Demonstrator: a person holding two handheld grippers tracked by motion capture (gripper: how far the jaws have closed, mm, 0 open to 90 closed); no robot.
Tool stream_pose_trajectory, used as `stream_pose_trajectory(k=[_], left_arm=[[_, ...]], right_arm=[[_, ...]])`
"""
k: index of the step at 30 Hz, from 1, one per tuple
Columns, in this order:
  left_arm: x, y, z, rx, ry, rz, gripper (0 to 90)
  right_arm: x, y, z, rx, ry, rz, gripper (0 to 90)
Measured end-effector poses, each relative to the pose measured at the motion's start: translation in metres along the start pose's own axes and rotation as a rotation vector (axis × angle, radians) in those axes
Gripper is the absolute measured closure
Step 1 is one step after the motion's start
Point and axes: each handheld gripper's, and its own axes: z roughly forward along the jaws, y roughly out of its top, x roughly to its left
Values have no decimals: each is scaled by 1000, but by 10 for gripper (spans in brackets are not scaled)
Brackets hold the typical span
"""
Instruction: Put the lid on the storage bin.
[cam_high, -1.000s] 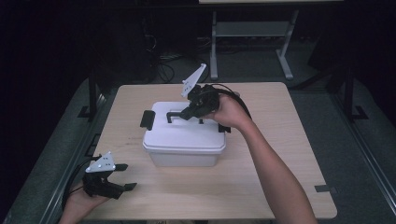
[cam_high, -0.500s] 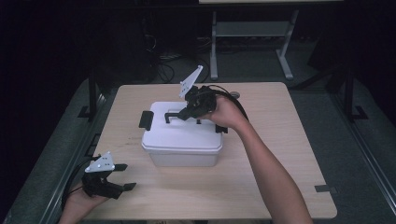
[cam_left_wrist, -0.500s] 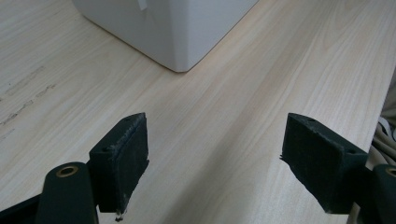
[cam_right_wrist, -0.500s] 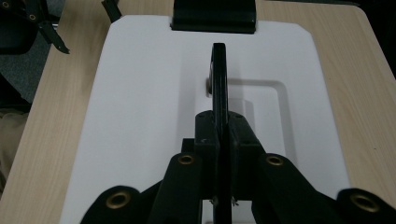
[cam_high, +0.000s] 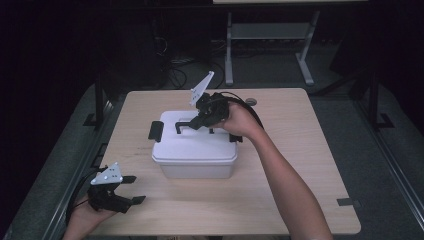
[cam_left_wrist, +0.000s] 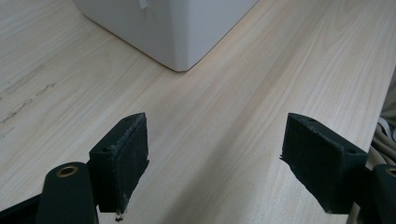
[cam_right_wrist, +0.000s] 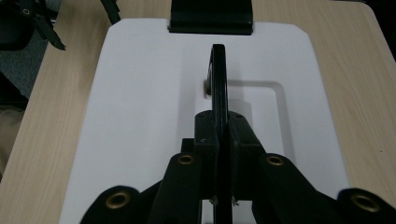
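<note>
A white box (cam_high: 195, 150) with a flat lid (cam_right_wrist: 140, 93) stands in the middle of the wooden table (cam_high: 300, 165). Its black carry handle (cam_right_wrist: 218, 74) stands upright on the lid. My right gripper (cam_right_wrist: 219, 130) is shut on that handle, pads pressed on both sides; in the high view the right gripper (cam_high: 200, 120) reaches over the lid from the right. My left gripper (cam_high: 132, 190) rests open near the table's front left corner, apart from the box. Between the left gripper (cam_left_wrist: 215, 163) jaws lies bare wood, with a box corner (cam_left_wrist: 173, 28) ahead.
Black latches sit at the lid's ends, one at the left end (cam_high: 155, 131) and seen far ahead (cam_right_wrist: 210, 16) from the right gripper. A metal stand (cam_high: 270, 45) is on the dark floor beyond the table. Bare wood surrounds the box.
</note>
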Motion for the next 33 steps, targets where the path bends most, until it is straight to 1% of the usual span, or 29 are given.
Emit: stream_pose_trajectory(k=[3,6,11,21,25,27,30,33], left_arm=[[0,0,0,-1,0,-1,222],[0,-1,-1,-1,1,-1,222],[0,0,0,-2,0,-3,222],[0,0,-1,0,0,-3,222],[0,0,-1,-4,2,-4,222],[0,0,-1,-5,2,-4,222],[-2,1,0,1,-1,2,222],[-3,3,1,2,-4,6,222]], right_arm=[[1,-1,1,7,7,1,838],[0,-3,1,1,8,0,838],[0,-8,-2,-5,11,14,839],[1,-9,-2,-10,23,19,831],[1,-10,-2,-23,36,26,808],[2,-12,-5,-45,43,33,786],[5,-15,-8,-48,43,46,774],[6,-17,-10,-48,43,47,762]])
